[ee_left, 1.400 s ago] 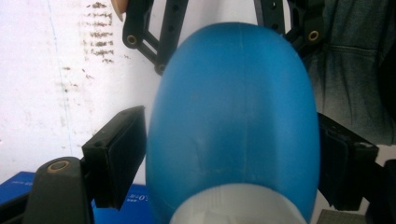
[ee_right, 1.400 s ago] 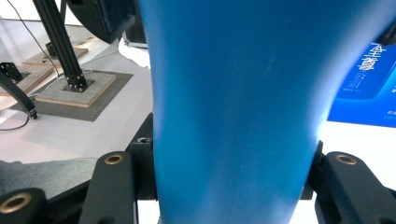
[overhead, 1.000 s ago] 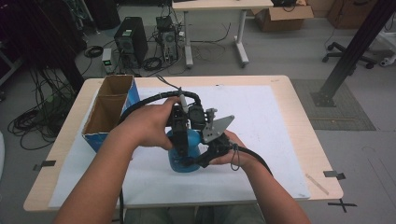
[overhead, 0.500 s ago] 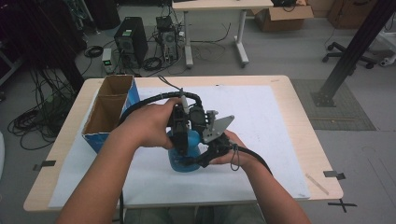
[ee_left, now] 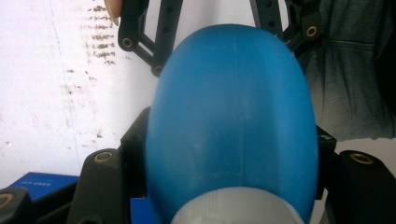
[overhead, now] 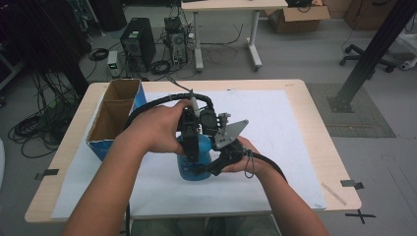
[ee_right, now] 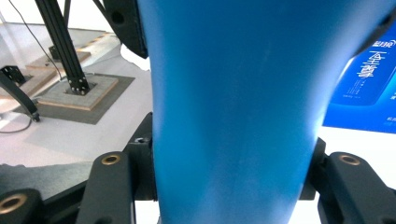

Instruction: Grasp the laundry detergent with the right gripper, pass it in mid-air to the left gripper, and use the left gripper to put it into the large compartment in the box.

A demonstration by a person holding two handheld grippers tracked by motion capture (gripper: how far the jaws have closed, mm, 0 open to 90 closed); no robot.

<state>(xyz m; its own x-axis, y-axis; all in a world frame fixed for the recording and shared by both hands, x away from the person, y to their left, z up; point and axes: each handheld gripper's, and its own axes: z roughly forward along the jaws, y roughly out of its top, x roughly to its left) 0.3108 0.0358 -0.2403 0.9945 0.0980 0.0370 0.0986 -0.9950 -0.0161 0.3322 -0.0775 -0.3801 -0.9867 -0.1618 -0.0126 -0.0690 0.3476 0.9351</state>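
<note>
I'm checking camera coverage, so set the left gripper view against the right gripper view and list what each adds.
Left gripper view alone: the bottle's pale grey ribbed cap, a stained white table sheet and a grey-blue sleeve. Right gripper view alone: a black metal frame post on the floor and a blue printed cardboard box. Both share the smooth blue plastic bottle, clamped between each view's own black tongs.

I see an open cardboard box (overhead: 115, 118) with a blue side at the left of my worktop (overhead: 314, 123), on white paper (overhead: 275, 147). Beyond, a computer tower (overhead: 138, 46) stands among floor cables.
</note>
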